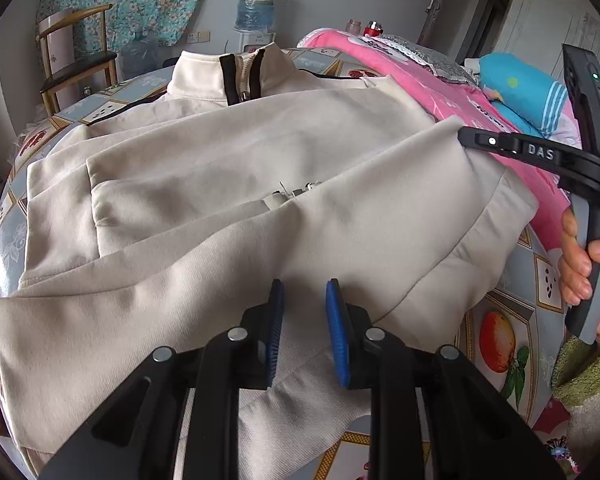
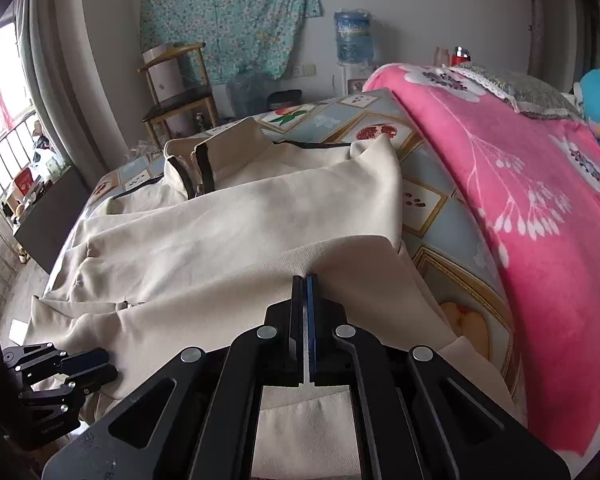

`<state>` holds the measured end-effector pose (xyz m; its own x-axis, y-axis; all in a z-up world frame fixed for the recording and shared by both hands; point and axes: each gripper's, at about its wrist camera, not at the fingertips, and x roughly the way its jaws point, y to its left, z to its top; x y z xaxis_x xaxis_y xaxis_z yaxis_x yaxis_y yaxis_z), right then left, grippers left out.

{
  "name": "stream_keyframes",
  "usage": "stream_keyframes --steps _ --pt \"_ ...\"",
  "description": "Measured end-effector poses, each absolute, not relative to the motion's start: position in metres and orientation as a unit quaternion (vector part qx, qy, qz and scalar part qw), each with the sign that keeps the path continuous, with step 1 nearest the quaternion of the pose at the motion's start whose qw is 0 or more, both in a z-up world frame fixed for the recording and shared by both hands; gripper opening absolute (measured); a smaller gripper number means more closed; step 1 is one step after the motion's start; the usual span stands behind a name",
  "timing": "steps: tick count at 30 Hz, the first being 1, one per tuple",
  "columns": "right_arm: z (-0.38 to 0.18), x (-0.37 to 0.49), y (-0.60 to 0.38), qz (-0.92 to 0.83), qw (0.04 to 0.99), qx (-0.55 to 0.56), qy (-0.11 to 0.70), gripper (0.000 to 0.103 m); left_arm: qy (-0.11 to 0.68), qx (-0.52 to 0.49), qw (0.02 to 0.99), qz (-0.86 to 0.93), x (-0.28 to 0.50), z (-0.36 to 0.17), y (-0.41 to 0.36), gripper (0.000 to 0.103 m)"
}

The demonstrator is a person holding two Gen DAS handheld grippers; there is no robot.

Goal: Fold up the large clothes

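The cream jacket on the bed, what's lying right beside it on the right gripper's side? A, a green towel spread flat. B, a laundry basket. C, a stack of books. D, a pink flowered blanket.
D: in the right wrist view a pink blanket with white flowers covers the bed just past the jacket, with a strip of fruit-print sheet between them.

My left tool points down and away with its blue pads a narrow gap apart. My right tool tilts down too, pads pressed flat together. At the right, my hand wraps its handle.
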<state>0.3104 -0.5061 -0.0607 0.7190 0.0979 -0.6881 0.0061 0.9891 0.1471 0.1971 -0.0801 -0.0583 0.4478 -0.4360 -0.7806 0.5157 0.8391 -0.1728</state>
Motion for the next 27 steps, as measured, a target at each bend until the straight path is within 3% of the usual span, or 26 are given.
stream_keyframes --steps 6,8,10,16,21,24,27 --pt "-0.095 0.33 -0.507 0.008 0.9 0.077 0.428 0.007 0.444 0.034 0.849 -0.284 0.198 -0.058 -0.076 0.022" --pt "-0.074 0.316 -0.503 0.004 0.912 0.071 0.405 0.027 0.443 0.026 0.849 -0.286 0.198 -0.059 -0.073 0.022" --pt "-0.053 0.297 -0.496 0.019 0.925 0.059 0.376 0.038 0.442 0.01 0.848 -0.291 0.199 -0.06 -0.069 0.022" --pt "-0.061 0.278 -0.434 0.184 0.892 0.074 0.407 0.035 0.444 -0.032 0.848 -0.289 0.202 -0.058 -0.058 0.022" --pt "-0.102 0.288 -0.389 0.198 0.859 0.032 0.471 0.029 0.423 -0.033 0.867 -0.261 0.186 -0.036 -0.027 0.022" --pt "-0.101 0.284 -0.386 0.193 0.863 0.022 0.466 0.029 0.422 -0.009 0.879 -0.224 0.172 -0.026 -0.001 0.022" --pt "-0.1 0.286 -0.39 0.194 0.859 0.037 0.472 0.029 0.436 0.009 0.882 -0.179 0.167 -0.027 0.02 0.032"
